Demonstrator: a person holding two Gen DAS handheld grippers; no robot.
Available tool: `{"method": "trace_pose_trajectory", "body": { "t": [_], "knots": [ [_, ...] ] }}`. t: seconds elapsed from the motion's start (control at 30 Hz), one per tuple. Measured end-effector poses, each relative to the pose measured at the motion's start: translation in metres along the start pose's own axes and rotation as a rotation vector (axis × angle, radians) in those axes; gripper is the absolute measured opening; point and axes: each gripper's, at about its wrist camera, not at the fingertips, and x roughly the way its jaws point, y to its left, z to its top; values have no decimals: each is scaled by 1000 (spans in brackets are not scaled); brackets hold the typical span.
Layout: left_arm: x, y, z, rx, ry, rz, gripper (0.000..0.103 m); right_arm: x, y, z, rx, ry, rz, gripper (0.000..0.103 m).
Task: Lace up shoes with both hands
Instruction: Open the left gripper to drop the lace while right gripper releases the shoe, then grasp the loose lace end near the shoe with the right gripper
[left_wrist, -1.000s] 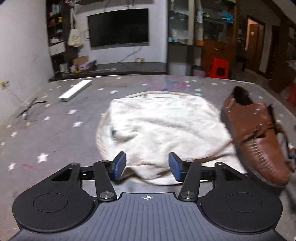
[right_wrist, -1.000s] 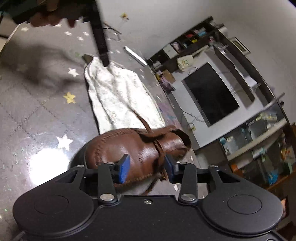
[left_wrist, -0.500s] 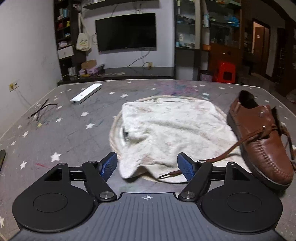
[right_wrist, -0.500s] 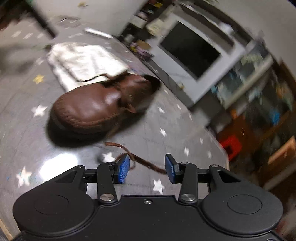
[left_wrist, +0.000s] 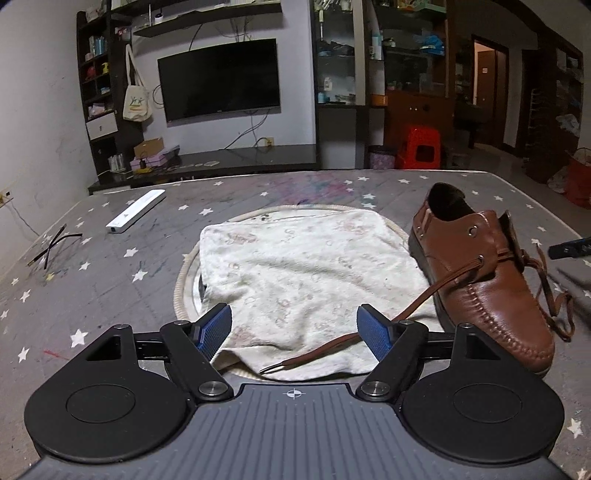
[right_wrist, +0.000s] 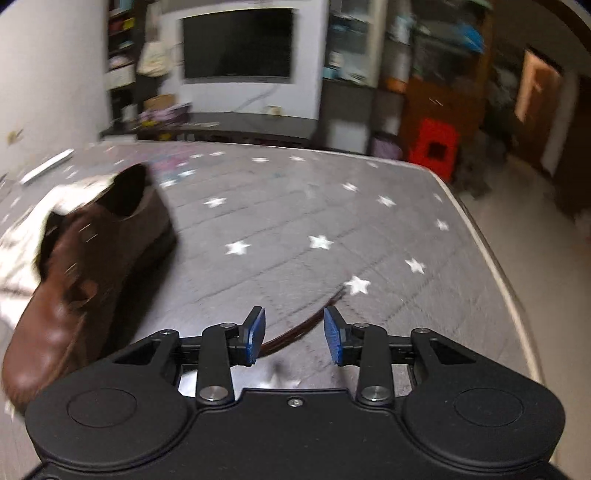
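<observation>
Left wrist view: my left claw (left_wrist: 294, 328) hangs with its pads spread wide over the white towel (left_wrist: 306, 273), gripping nothing. The brown leather shoe (left_wrist: 484, 273) lies right of centre; its lace (left_wrist: 369, 332) trails between my pads. Right wrist view, blurred: my right claw (right_wrist: 294, 335) is apart, the other lace end (right_wrist: 306, 325) running between.

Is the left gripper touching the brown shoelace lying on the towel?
Apart. The left wrist view shows the shoelace on the towel, loose inside the open left gripper.
</observation>
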Motion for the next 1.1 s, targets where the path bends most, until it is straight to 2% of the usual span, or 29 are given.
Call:
{"method": "trace_pose_trajectory", "body": {
  "t": [0.2, 0.27, 0.37, 0.43, 0.57, 0.87, 1.1],
  "knots": [
    [2, -4, 3, 15, -3, -23, 77, 14, 3, -4, 29, 27, -24, 30],
    [3, -5, 4, 21, -5, -29, 77, 19, 4, -5, 38, 36, -32, 21],
    [3, -7, 6, 30, -8, -41, 77, 25, 5, -7, 52, 49, -44, 17],
    [3, -9, 8, 34, -7, -53, 77, 30, 5, -7, 59, 57, -50, 7],
    [4, -19, 16, 55, 1, -100, 77, 30, 3, 4, -9, 52, -35, 2],
    [5, -56, 49, 82, 17, -283, 77, -12, 35, -3, -249, -70, 18, 2],
    [23, -87, 81, 85, 59, -312, 77, -48, 64, -11, -478, -165, 39, 2]
  ]
}}
